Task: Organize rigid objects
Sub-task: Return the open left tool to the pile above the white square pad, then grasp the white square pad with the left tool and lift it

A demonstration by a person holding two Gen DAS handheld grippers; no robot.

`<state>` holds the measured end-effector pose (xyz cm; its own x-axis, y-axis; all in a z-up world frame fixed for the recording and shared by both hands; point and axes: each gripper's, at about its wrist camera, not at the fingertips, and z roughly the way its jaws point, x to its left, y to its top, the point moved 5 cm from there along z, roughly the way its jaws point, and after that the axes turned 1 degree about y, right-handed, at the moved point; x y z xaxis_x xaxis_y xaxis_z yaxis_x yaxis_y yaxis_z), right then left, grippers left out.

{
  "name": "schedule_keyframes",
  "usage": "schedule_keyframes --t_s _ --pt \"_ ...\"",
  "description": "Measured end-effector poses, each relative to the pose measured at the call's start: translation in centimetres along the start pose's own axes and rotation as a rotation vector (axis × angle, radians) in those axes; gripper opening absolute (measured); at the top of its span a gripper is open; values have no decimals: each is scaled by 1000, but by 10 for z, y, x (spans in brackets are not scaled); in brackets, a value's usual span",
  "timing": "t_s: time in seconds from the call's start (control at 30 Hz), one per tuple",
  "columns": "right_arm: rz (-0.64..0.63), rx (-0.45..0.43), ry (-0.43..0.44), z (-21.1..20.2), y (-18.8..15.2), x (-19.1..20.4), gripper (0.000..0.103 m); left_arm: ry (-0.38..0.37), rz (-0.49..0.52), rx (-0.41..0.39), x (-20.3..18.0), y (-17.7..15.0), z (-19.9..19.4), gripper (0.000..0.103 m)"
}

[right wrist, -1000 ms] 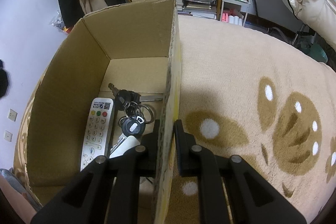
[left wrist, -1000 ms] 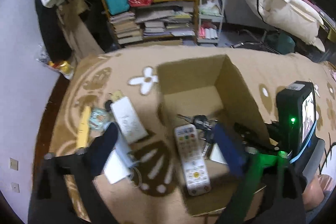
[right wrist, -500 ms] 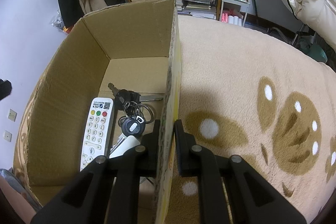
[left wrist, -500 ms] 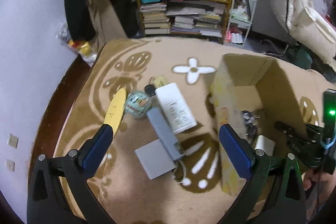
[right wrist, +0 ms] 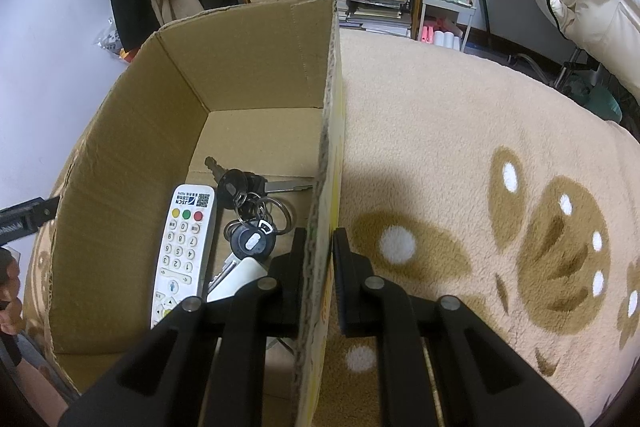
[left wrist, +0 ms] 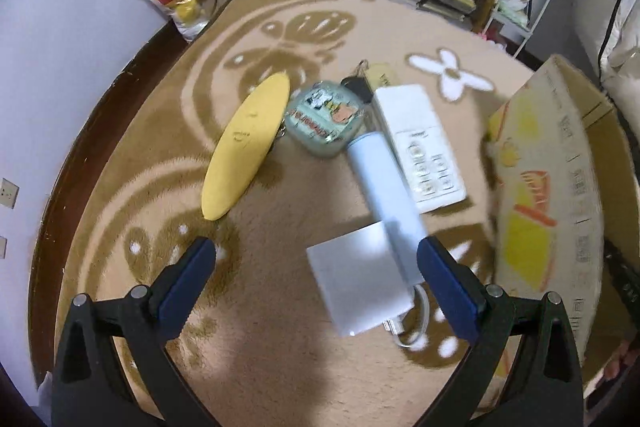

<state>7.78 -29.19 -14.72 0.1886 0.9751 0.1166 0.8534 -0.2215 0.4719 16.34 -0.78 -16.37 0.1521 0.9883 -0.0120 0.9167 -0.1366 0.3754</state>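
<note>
In the left wrist view, the left gripper hangs with its two blue-padded fingers spread wide and empty above a beige-and-brown patterned plush blanket. Six loose things lie at the centre of the frame: one yellow oval plastic case, one pale green rounded tin with a cartoon print, one dark key with a tag just above it, one white flat remote-like panel with buttons, one light blue cylindrical power bank, and one white square charger block with a cable, partly under the cylinder.

The brown cardboard box fills the left of the right wrist view. Inside it lie one white remote control with coloured buttons, one bunch of black-headed keys on rings and one white object, partly hidden. The right gripper pinches the box's right wall.
</note>
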Motion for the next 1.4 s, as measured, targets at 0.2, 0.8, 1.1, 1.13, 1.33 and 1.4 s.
schedule_keyframes --t_s 0.2,0.8,1.1,1.13,1.33,1.4 --pt "-1 1 -2 -1 0 -2 13 59 31 41 2 -6 18 100" --pt "-1 1 -3 0 0 -1 13 -11 32 87 -7 -11 33 101" --pt "-2 1 -4 0 0 1 13 -16 26 88 -8 -11 33 99" --pt "-1 1 -3 0 0 1 13 -18 24 89 -8 -11 33 99" --pt "-1 1 -3 -1 -1 1 13 -12 15 80 -9 -11 31 94" --pt "-1 0 -6 -1 0 0 13 -21 -1 99 -9 -12 34 91"
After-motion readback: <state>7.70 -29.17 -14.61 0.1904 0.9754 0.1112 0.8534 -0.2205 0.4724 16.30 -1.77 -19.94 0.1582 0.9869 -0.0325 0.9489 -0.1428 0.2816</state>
